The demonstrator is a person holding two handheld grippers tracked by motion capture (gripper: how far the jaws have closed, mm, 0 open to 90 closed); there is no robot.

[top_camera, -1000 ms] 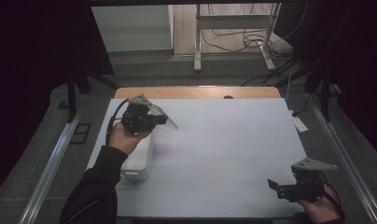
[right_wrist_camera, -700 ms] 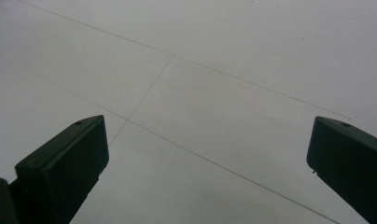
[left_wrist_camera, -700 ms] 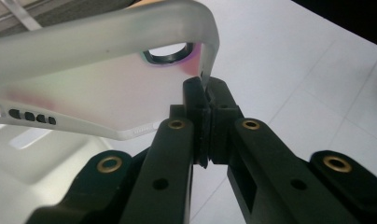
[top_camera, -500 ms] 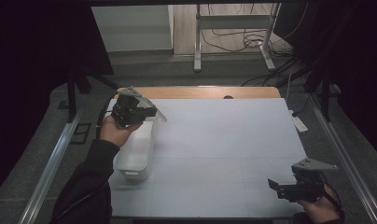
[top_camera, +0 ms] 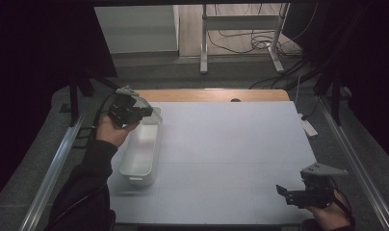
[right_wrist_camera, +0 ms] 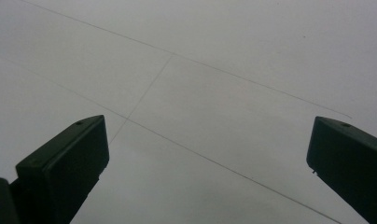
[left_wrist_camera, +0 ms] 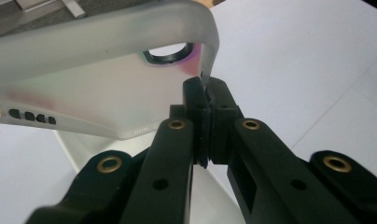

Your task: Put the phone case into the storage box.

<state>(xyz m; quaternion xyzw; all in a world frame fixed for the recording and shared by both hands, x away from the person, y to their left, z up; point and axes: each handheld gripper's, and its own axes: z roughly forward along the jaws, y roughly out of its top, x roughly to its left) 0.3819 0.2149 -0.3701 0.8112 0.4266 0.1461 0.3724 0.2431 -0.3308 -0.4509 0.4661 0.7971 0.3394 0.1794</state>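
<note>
**Phone case held over the tray, not yet set down**

The left claw (left_wrist_camera: 206,100) is clenched on the edge of a frosted phone case (left_wrist_camera: 98,79), holding it above the far end of a white tray (top_camera: 143,156) at the tabletop's (top_camera: 231,144) left. Placing it likely remains. The right claw (right_wrist_camera: 207,172) hovers released near the right front corner. Beyond the pale tabletop: grey floor, cables, dark curtains.

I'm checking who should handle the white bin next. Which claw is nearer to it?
Left. The left claw is above the white bin's far end, shut on a clear phone case. The right claw is open, far across the table.
</note>
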